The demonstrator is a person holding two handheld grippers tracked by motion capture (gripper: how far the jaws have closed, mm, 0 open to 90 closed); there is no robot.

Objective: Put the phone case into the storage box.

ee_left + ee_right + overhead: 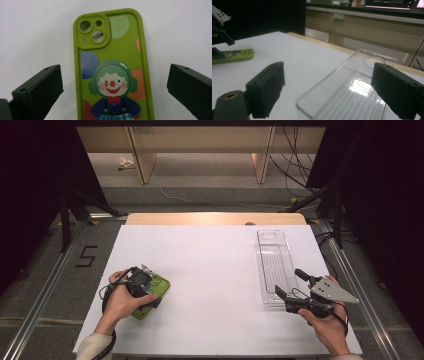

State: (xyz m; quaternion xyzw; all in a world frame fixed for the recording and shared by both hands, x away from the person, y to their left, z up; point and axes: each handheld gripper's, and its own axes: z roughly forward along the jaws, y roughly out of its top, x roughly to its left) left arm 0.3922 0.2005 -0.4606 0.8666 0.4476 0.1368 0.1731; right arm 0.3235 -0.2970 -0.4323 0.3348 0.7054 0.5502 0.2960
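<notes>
A green phone case (112, 50) printed with a clown lies flat on the white table, camera cutout facing away from me. My left gripper (113, 85) hangs just over it, open, one jaw on each side of the case with a gap at both edges. In the high view that gripper (145, 287) is at the table's left front, covering the middle of the case (161, 283). My right gripper (290, 283) stands open at the near end of a clear plastic tray (272, 251). In the right gripper view the tray's near corner (312, 100) lies between the jaws of my right gripper (329, 77), untouched.
The white table (210, 270) ends in a wooden strip at the back. The tray runs lengthwise along the right side. In the right gripper view the phone case (234, 56) lies far off to the left. Dark stands and cables flank the table.
</notes>
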